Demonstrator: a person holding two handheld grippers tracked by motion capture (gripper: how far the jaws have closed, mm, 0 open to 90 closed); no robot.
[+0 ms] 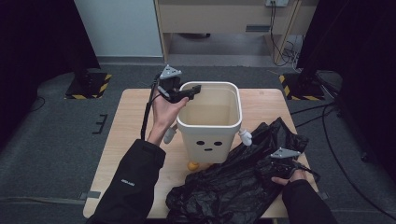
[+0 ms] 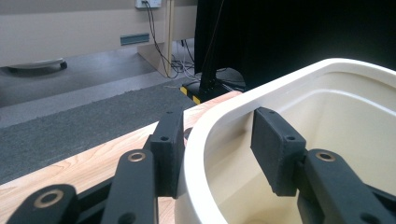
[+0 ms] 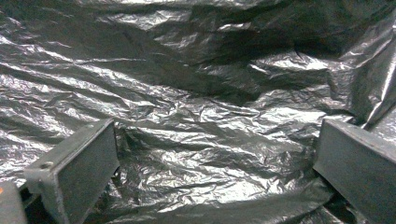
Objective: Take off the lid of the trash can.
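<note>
From above, the left claw (image 1: pixel 194 89) sits at the back-left corner of the cream bin (image 1: pixel 211 122), which stands mid-table (image 1: pixel 123 121) with a little face on its front. The left gripper view settles it: the jaws straddle the bin's rim (image 2: pixel 205 140), one pad outside against the wall, the other inside with a gap, so not clamped. Down at the near right, the right claw (image 1: pixel 275 169) rests on the crumpled black bin bag (image 1: pixel 233 182). Its own view shows the jaws spread wide over the plastic (image 3: pixel 196 140), released.
</note>
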